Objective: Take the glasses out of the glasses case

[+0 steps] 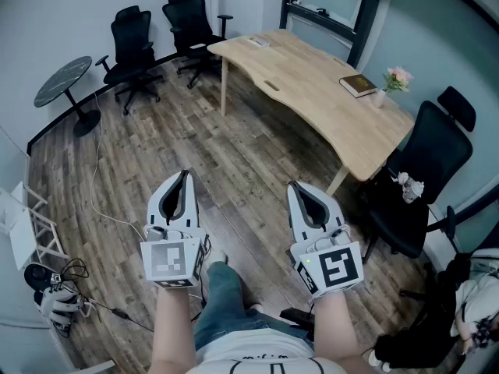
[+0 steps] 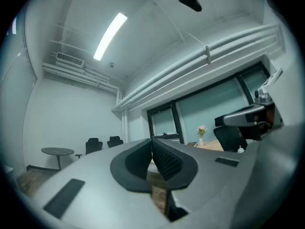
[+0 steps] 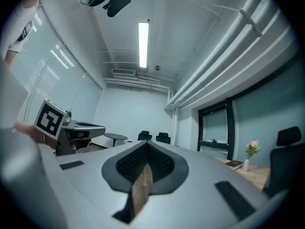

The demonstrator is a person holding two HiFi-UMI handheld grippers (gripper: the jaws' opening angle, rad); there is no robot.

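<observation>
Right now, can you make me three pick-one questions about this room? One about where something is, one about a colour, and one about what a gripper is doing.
1. Where does the book lie?
A. on the wooden table
B. on the floor
C. on a chair

2. What colour are the flowers?
A. blue
B. pink
C. yellow

3. How do the jaws of the left gripper stand?
A. wide open
B. shut on glasses
C. shut, with nothing between them

Answers:
1 A: the book lies near the table's end, beside the flowers.
2 B: the blooms are pink.
3 C: the left gripper view shows the pads meeting with nothing between them.
</observation>
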